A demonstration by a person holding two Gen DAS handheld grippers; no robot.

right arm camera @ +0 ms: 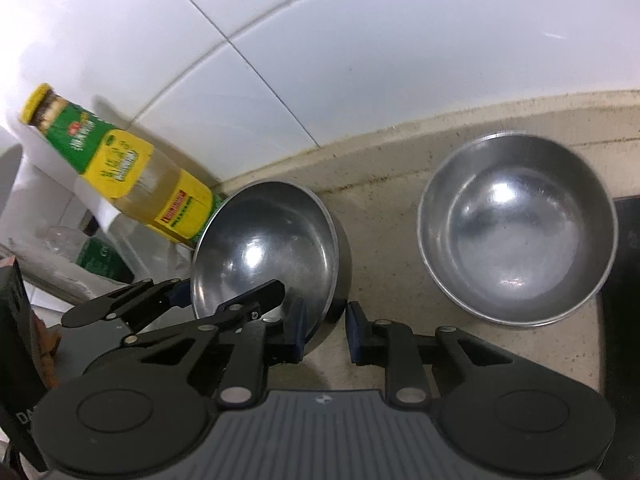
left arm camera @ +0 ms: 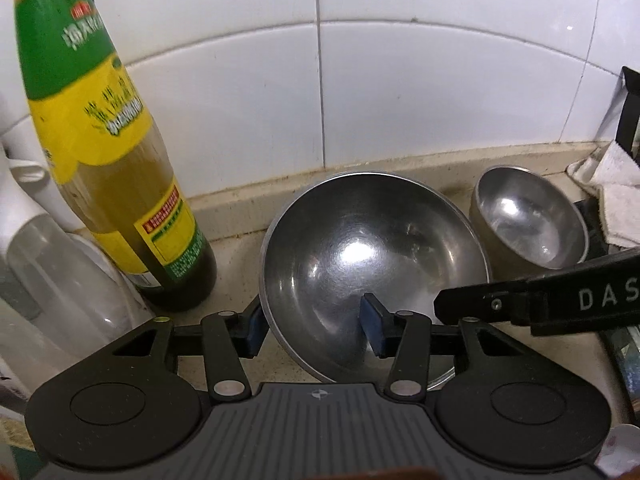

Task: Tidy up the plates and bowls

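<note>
Two steel bowls sit on a beige counter against a white tiled wall. In the left wrist view the big bowl point(left arm camera: 372, 264) fills the centre of the frame, tilted toward the camera, and the small bowl point(left arm camera: 528, 220) stands just beside it at right centre. A tall green and yellow bottle point(left arm camera: 108, 140) leans along the left edge, and a white cloth point(left arm camera: 612, 192) lies at the far right. The left gripper point(left arm camera: 316, 330), low in the frame, straddles the big bowl's near left rim, one blue pad outside the wall and one inside, closed on the rim. In the right wrist view the big bowl sits left of centre and the small bowl in the upper right. The right gripper point(right arm camera: 326, 330), low in the centre, has its jaws on either side of the big bowl's right rim; the left pad lies against the inner wall, the right pad seems to stand a little off, so whether it truly grips cannot be told. The step appears to be lifting the big bowl with both grippers. To do it well, both pads should seat fully on the thin rim before rising, both sides lifting evenly, keeping clear of the bottle close behind the bowl
</note>
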